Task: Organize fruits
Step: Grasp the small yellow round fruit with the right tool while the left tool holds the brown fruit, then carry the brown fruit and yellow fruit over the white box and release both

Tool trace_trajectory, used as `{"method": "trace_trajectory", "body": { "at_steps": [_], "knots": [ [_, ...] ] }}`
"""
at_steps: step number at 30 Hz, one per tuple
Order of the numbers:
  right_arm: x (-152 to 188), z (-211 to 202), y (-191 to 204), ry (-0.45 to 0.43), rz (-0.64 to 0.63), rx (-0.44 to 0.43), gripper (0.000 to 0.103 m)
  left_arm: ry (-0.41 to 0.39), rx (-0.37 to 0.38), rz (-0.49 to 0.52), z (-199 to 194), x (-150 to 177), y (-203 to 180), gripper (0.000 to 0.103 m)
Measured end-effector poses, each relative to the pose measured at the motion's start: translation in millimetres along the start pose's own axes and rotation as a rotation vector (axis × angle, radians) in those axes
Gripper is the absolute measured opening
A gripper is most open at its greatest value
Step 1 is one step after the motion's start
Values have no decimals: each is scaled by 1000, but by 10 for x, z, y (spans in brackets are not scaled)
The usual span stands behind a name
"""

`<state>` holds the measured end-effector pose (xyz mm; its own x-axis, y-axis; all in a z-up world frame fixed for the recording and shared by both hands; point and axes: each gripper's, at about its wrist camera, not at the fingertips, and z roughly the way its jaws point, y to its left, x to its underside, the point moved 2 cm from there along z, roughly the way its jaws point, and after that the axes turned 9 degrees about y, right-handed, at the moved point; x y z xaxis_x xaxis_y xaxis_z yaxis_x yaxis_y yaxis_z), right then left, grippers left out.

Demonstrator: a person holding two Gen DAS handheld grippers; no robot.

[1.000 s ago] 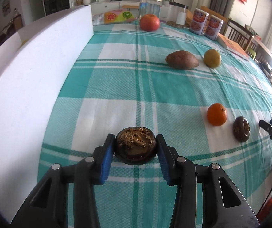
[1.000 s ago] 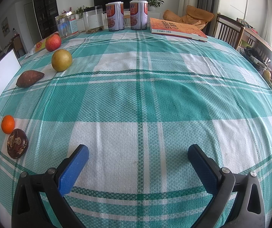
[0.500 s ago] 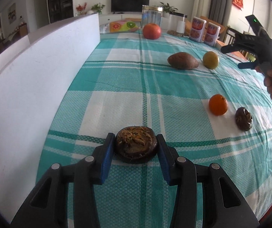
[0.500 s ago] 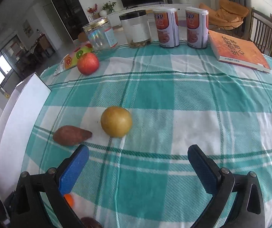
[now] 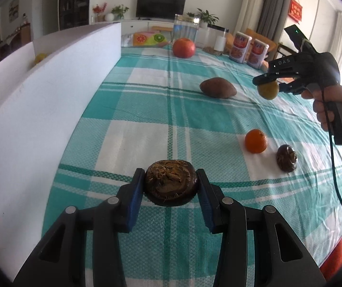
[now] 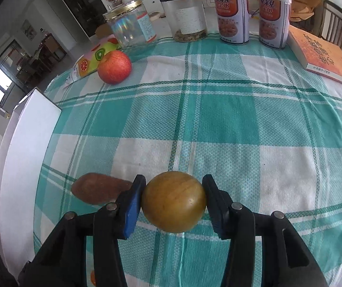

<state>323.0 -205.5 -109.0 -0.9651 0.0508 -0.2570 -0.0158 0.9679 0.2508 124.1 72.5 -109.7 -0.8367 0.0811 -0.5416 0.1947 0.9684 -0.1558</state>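
1. Brown, wrinkled fruit (image 5: 171, 183) sits clamped between the blue pads of the left tongs (image 5: 171, 191), over the checked desk (image 5: 147, 110).
2. Right tongs (image 6: 173, 201) are closing on a yellow-green pear (image 6: 173, 201), whose underside is hidden.
3. Nearby lie a sweet potato (image 5: 217, 87), orange (image 5: 256, 141), second brown fruit (image 5: 287, 158) and apple (image 5: 183, 47).
4. White board (image 5: 39, 110) walls the left edge.

"DAS" in pale letters on the black body of the right gripper (image 5: 267, 85), left wrist view. Two white cans (image 6: 233, 16) at the table's far end carry big Chinese chars, "親親" legible on the left one; small print below too small to read. Orange book (image 6: 324, 57) cover: large Chinese chars, not legible.
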Motion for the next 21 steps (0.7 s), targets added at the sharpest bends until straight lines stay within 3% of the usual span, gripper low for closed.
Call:
{"method": "trace_trajectory", "body": {
  "at_steps": [3,6,9,12,16,21],
  "knots": [
    [159,-194,361,41,-46,-120,49,-16,89,-53,-312,-121,2,44],
    [263,-437,1091,25,-162,-259,49,-59,145,-122,-781,-283,173,44],
    [361,-677,1989,-26,-301,-395,49,-133,73,-174,-1277,-388,518,44],
    [509,-738,2841,-53,-430,-481,49,-158,-79,-244,-1534,-387,1004,44],
    [766,-345,3684,14,-531,-487,49,-73,-222,-347,-1423,-245,1593,44],
    [1043,218,4091,58,-600,-347,49,19,-288,-358,-1152,-62,1816,45]
  ]
}}
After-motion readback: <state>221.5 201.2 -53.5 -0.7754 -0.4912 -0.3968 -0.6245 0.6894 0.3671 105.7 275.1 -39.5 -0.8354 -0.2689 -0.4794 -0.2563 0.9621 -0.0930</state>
